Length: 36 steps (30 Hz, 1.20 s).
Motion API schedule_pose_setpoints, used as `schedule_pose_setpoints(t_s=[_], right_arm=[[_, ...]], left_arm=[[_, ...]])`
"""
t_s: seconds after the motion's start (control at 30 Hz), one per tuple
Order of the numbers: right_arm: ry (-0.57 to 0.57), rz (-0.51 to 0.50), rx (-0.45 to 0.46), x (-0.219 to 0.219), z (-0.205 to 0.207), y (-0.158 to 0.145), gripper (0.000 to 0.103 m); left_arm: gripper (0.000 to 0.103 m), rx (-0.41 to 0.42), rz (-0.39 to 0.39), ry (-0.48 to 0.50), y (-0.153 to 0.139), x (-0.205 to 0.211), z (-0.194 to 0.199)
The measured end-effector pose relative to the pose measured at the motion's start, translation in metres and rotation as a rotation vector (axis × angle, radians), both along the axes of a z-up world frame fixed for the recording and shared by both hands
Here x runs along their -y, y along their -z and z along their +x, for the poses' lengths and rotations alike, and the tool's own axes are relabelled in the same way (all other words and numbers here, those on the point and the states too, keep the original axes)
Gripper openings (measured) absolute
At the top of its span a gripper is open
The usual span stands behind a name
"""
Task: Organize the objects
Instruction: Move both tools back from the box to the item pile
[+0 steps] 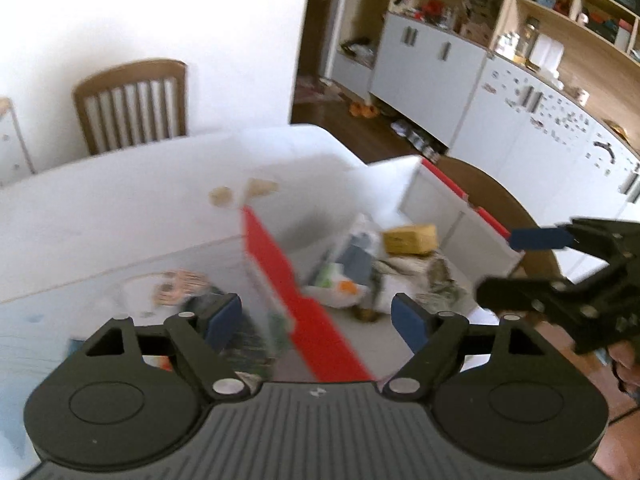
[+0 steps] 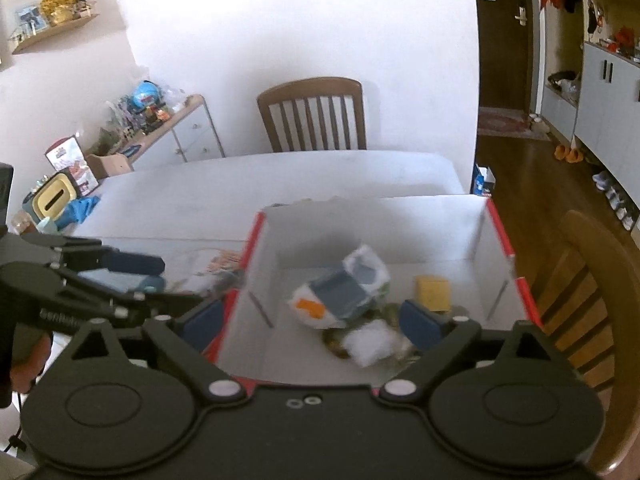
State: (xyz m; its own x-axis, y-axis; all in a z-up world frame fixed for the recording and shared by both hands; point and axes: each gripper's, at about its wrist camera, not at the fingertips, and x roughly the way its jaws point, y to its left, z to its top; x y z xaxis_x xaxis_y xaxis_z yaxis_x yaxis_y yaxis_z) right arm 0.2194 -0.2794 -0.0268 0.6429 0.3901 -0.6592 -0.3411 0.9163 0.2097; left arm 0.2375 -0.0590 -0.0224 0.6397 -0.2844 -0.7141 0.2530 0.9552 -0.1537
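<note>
Together, two hand-held grippers hang released above one red-rimmed white box (image 2: 496,216) on the table (image 2: 280,176): left hand-held gripper (image 1: 316,316), right hand-held gripper (image 2: 316,316). Inside lie one yellow block (image 2: 432,292) and several blurred packets (image 2: 340,292). Only the right view shows the far-left sideboard (image 2: 188,128).

Wooden chair (image 2: 312,114) behind table (image 2: 280,184) — cabinets (image 1: 432,64) right, w/ clutter.

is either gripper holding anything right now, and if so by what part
Nothing is held. The left gripper and right gripper both stand open and empty above the red-edged box; the packets lie loose inside it.
</note>
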Motion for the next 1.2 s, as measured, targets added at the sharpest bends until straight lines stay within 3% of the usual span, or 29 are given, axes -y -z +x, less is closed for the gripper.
schedule_pose_setpoints(t_s=[0.2, 0.47, 0.53, 0.9, 1.03, 1.2], right_arm=[[0.004, 0.007, 0.013, -0.036, -0.017, 0.0, 0.101], [-0.001, 0.006, -0.031, -0.086, -0.03, 0.012, 0.101], [-0.008, 0.002, -0.036, -0.1, -0.034, 0.015, 0.101], [-0.039, -0.065, -0.113, -0.166, -0.03, 0.049, 0.101], [-0.032, -0.096, -0.127, -0.182, -0.026, 0.064, 0.101], [-0.014, -0.139, -0.145, -0.196, -0.02, 0.08, 0.101]], left_arm=[[0.088, 0.038, 0.018, -0.053, -0.006, -0.052, -0.009], [0.09, 0.01, 0.013, -0.093, 0.01, -0.111, -0.012], [0.097, 0.001, 0.01, -0.093, 0.017, -0.123, -0.013], [0.1, -0.039, -0.013, -0.071, 0.061, -0.169, -0.007], [0.1, -0.053, 0.019, -0.054, 0.08, -0.176, -0.002], [0.1, -0.067, 0.002, -0.036, 0.099, -0.186, 0.002]])
